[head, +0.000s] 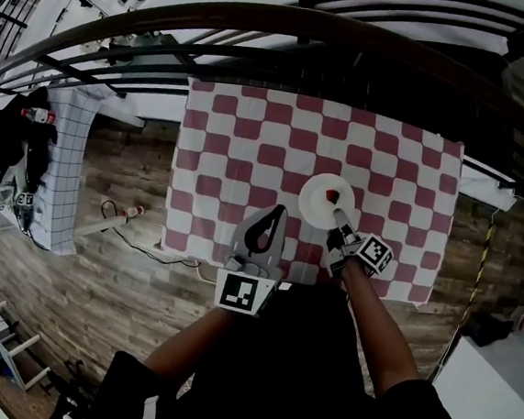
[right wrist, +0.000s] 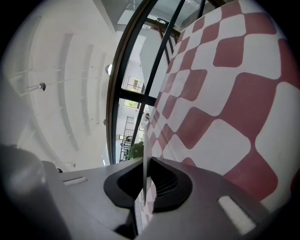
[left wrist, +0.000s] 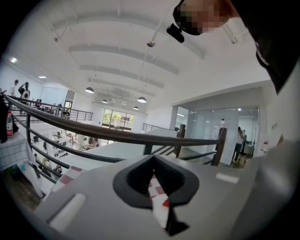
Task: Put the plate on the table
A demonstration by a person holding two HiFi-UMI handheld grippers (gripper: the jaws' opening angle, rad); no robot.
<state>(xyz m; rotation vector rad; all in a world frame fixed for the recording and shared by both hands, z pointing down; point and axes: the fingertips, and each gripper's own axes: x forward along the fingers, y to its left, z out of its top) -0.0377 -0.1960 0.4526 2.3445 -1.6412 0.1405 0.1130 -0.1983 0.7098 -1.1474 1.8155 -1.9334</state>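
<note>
Well, the white plate (head: 318,205) sits in my right claw (head: 334,204), pinched at the rim nearest me. In the right gripper view I see it edge-on, a thin pale line running up between the two dark pads, and both pads are pressed against it. The plate lies flat over the table (head: 250,138), toward the near right part of its red-and-white checked cloth (head: 413,172); I cannot tell whether its underside touches the cloth or floats just above it.

My left claw (head: 277,215) is beside the plate, to its left and a little nearer to me, apart from it. Its jaws are drawn together with nothing in them; through the slit behind the tips I see only a strip of the checks below.

Both claws carry their marker cubes close to my hands, and my forearms reach in from the bottom of the head view. Beyond the far edge of the table a dark curved railing (head: 262,20) crosses the view, and wooden floorboards (head: 100,262) show to the left of the table.
</note>
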